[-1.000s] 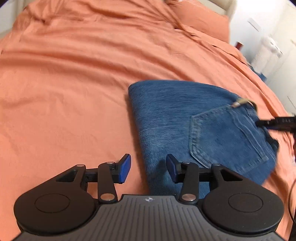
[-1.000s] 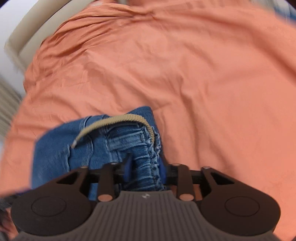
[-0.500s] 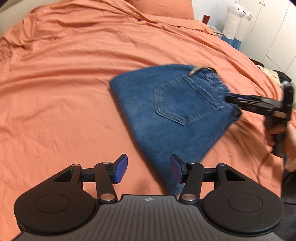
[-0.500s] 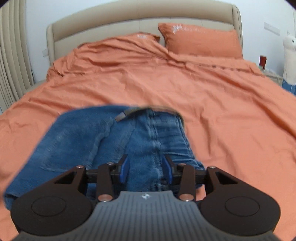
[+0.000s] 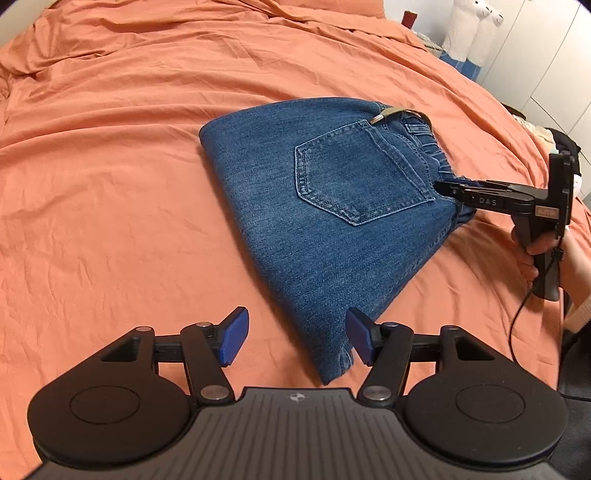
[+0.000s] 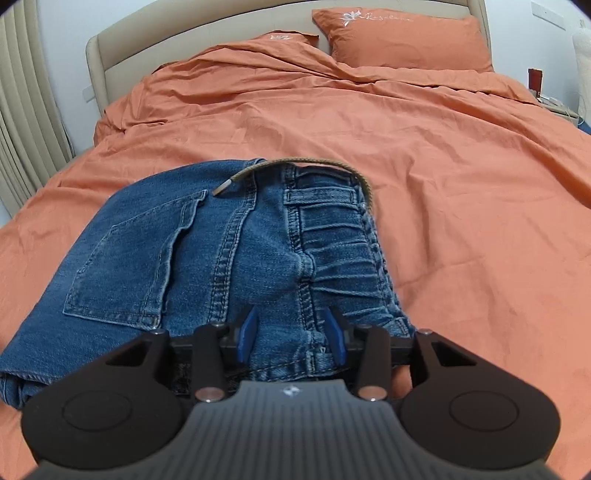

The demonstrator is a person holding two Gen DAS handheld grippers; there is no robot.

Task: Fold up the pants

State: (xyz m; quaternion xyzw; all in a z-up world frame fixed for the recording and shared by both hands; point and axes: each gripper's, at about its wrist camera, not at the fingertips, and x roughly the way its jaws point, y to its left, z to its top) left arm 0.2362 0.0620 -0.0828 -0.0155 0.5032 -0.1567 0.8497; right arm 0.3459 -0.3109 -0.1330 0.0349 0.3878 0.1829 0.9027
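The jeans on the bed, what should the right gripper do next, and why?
Probably open the right gripper and back off. The jeans already lie as a folded bundle on the orange bedding, the left gripper is open and holds nothing, and only the right one grips the waistband.

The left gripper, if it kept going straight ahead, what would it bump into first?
Most likely the folded jeans. The left gripper is open, and the denim's near corner already lies between its jaws. Depth is unclear, so it might skim just above the fabric.

My view: orange-sheeted bed [image 6: 443,184], beige padded headboard [image 6: 221,33], two orange pillows [image 6: 402,40], pleated curtain [image 6: 22,122] left, white cabinet doors [image 5: 546,59] right.
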